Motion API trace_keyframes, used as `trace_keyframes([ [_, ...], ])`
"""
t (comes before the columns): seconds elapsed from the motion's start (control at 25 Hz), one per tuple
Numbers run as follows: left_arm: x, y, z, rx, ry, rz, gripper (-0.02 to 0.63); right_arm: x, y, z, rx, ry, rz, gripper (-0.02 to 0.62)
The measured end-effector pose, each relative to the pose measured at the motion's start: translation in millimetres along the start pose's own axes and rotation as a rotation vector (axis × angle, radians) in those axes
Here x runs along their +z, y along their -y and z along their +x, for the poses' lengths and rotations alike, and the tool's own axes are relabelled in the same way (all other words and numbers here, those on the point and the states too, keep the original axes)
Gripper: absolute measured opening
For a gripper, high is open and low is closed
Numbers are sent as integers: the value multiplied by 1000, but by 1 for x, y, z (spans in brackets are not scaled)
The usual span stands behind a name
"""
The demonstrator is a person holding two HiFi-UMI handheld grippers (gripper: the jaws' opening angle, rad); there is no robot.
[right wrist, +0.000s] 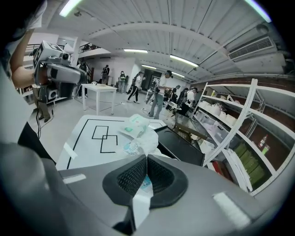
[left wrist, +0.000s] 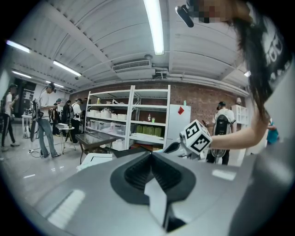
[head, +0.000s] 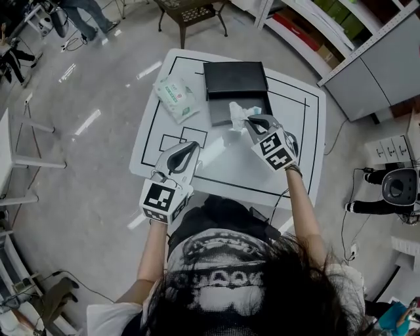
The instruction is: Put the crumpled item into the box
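A crumpled white wrapper (head: 237, 115) hangs from my right gripper (head: 252, 123), which is shut on it just above the near edge of the black box (head: 235, 79). The box lies open at the table's far middle, its dark inside (head: 220, 110) showing in front of the lid. In the right gripper view the wrapper (right wrist: 142, 138) bulges out beyond the closed jaws of the right gripper (right wrist: 145, 159), with the box (right wrist: 180, 145) to the right of it. My left gripper (head: 186, 156) is shut and empty over the table's near left; its own view (left wrist: 151, 154) points out into the room.
A pale green wipes pack (head: 175, 96) lies left of the box on the white table (head: 295, 151), which carries black marked lines. Shelving (head: 308, 33) stands beyond the table, a dark side table (head: 190, 13) behind it. Several people stand further off in the room.
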State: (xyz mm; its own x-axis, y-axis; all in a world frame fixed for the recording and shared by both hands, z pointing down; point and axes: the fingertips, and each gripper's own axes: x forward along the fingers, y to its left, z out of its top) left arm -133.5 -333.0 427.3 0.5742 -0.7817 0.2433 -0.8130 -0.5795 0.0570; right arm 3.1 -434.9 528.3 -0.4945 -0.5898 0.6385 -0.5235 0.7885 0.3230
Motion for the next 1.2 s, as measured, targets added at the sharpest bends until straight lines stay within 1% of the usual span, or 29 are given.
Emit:
trace_keyframes([
  [0.2,0,-4,17,3,-16,2,0,-19,19,35,39,-58,-48,9],
  [0.56,-5,-14,30,30,-54,4,0,-43,39,88,99,-135,-97,9],
  [0.84,-13,-10,28,31,-98,10,0,-57,45,112,115,-183,-94,9],
  [1.04,-14,-11,25,35,-108,14,0,-62,42,121,126,-202,-91,9],
  [1.12,-14,-12,24,37,-111,16,0,-63,41,121,119,-207,-86,27],
  [1.2,-15,-13,22,39,-113,17,0,-61,41,119,111,-202,-76,70],
])
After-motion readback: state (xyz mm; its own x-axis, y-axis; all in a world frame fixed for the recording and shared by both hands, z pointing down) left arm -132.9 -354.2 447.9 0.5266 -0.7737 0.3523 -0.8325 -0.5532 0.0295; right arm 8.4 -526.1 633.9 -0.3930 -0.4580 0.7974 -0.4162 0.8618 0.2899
